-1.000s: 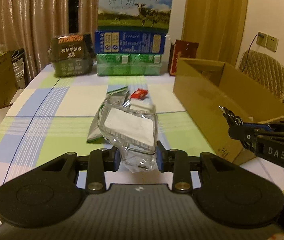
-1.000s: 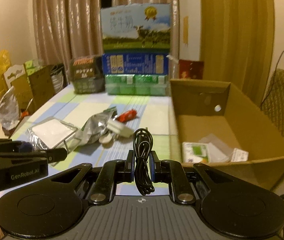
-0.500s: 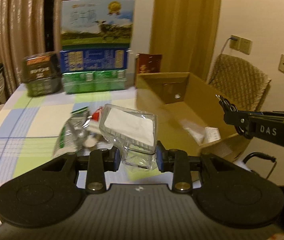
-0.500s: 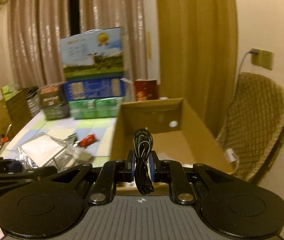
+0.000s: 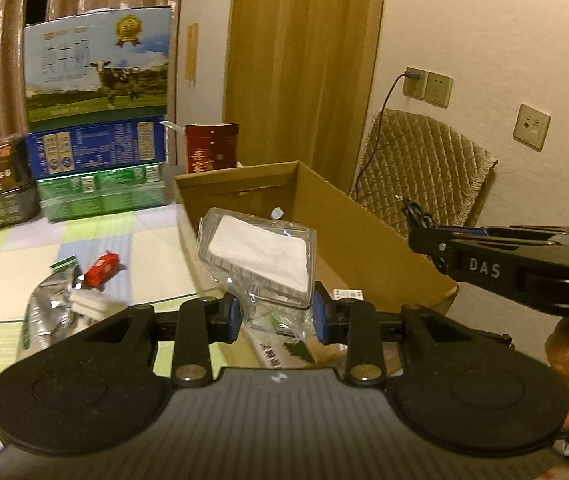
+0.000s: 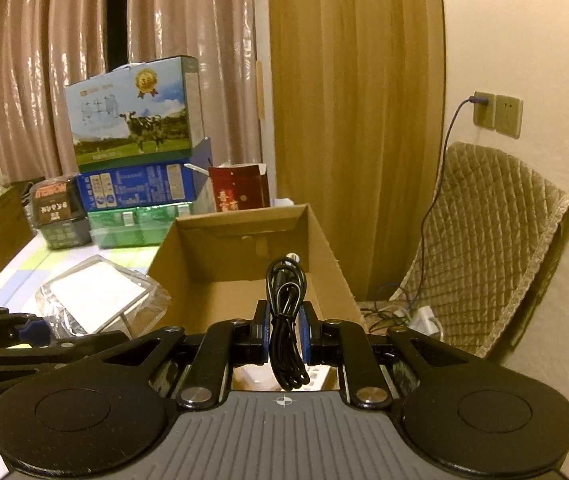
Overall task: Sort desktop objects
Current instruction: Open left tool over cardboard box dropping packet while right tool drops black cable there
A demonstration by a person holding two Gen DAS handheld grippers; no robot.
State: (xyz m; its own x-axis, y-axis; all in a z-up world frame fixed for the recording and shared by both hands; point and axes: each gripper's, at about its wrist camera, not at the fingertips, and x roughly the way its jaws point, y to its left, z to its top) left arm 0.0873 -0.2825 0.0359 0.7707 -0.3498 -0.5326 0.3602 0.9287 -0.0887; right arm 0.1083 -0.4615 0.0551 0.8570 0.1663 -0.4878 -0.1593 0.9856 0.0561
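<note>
Jaws first: left gripper [image 5: 274,312] clamped on clear plastic packet [image 5: 260,256] w/ white insert; right gripper [image 6: 284,334] pinched tight on coiled black cable [image 6: 286,312]. Both items held up at near end of open cardboard box [image 6: 324,240], so step looks like carry-to-box. Next: get each over the box, then let go. Farther back on table [image 5: 156,248], red wrapper [image 5: 102,269] & foil pouch [image 5: 42,312] remain unsorted.

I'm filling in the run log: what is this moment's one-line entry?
left claw: shut on clear plastic packet | right claw: shut on black cable | cardboard box: open, ahead
</note>
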